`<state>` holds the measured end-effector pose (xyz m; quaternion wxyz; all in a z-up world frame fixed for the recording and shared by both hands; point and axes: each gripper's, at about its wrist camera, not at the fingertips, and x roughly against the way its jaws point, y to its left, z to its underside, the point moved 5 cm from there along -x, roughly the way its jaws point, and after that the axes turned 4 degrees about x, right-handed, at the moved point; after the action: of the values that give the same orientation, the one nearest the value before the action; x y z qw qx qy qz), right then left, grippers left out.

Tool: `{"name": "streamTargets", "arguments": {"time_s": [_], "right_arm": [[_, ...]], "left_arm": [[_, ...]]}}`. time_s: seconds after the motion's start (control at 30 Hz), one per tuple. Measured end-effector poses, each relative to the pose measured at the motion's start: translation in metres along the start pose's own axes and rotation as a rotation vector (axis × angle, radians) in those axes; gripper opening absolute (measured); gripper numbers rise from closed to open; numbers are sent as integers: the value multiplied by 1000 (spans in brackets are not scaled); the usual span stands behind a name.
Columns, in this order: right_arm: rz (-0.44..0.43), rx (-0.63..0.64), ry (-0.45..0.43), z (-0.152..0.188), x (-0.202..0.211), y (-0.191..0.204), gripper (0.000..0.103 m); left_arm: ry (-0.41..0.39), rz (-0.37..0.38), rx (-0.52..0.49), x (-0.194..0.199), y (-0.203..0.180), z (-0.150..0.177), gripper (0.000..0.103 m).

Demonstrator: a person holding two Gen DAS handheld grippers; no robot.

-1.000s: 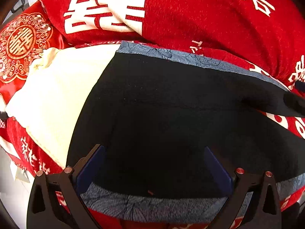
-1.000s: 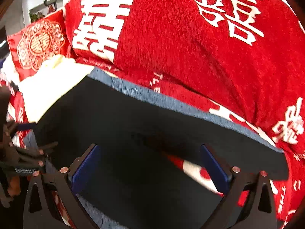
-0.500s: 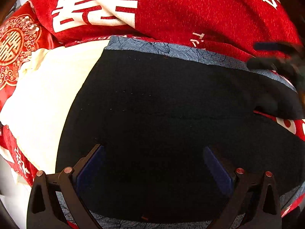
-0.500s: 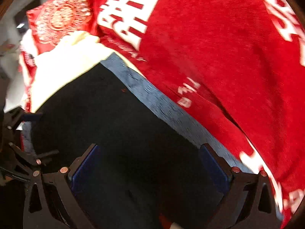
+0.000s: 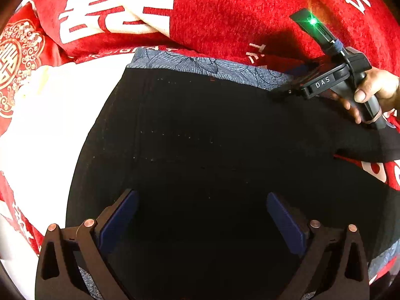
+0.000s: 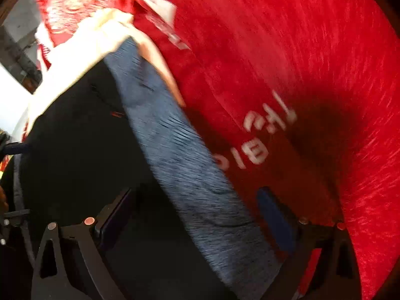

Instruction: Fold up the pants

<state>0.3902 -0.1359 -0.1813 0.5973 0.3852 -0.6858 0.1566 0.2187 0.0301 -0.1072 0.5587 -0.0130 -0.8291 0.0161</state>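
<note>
The black pants (image 5: 200,137) with a blue-grey patterned band (image 5: 200,66) lie spread on a red bedspread. My left gripper (image 5: 200,212) is open, its blue pads apart just over the black cloth near the front edge. My right gripper (image 6: 197,215) is open too, with the blue-grey band (image 6: 180,155) running between its fingers and the black cloth (image 6: 75,137) to the left. In the left wrist view the right gripper's body (image 5: 332,80) sits at the pants' far right edge, held by a hand.
A red bedspread with white characters (image 5: 225,12) covers the surface and rises behind the pants. A cream-white cloth (image 5: 50,125) lies left of the pants. A red embroidered pillow (image 5: 15,62) sits at the far left.
The right gripper has swung over to the far right edge of the pants, at the blue-grey band. The left gripper has moved forward over the black cloth. Both stay open.
</note>
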Motion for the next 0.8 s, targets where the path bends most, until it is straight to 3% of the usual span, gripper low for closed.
{"name": "streamTargets", "arguments": {"time_s": [0.07, 0.1, 0.13, 0.17, 0.2, 0.23, 0.3, 0.4, 0.6, 0.7, 0.8], "right_arm": [[-20, 24, -26, -3, 1, 0, 97], [-62, 24, -19, -4, 1, 4, 86], [-91, 34, -22, -5, 2, 8, 50], [-118, 51, -7, -6, 1, 14, 26], [-92, 68, 2, -5, 3, 18, 13], [-80, 82, 3, -5, 5, 22, 8], [-66, 76, -4, -4, 12, 27, 7], [14, 75, -88, -4, 40, 42, 7], [215, 140, -256, 23, 97, 108, 7], [342, 179, -274, 35, 100, 135, 7], [391, 173, -282, 44, 103, 147, 7]], "left_arm": [[3, -1, 2, -2, 0, 0, 103], [1, 0, 2, -1, 0, 0, 103], [-2, 4, 6, 0, 0, 0, 103], [-2, 12, 13, 1, 0, 0, 103], [-1, 24, 20, 2, 0, -1, 103], [-3, 33, 30, 3, 1, -3, 103], [-8, 62, 65, 7, 4, -9, 103], [-16, 138, 150, 14, 12, -22, 103], [-23, 253, 336, 22, 25, -60, 103], [-37, 283, 400, 27, 25, -77, 103], [-40, 271, 431, 26, 18, -94, 103]]}}
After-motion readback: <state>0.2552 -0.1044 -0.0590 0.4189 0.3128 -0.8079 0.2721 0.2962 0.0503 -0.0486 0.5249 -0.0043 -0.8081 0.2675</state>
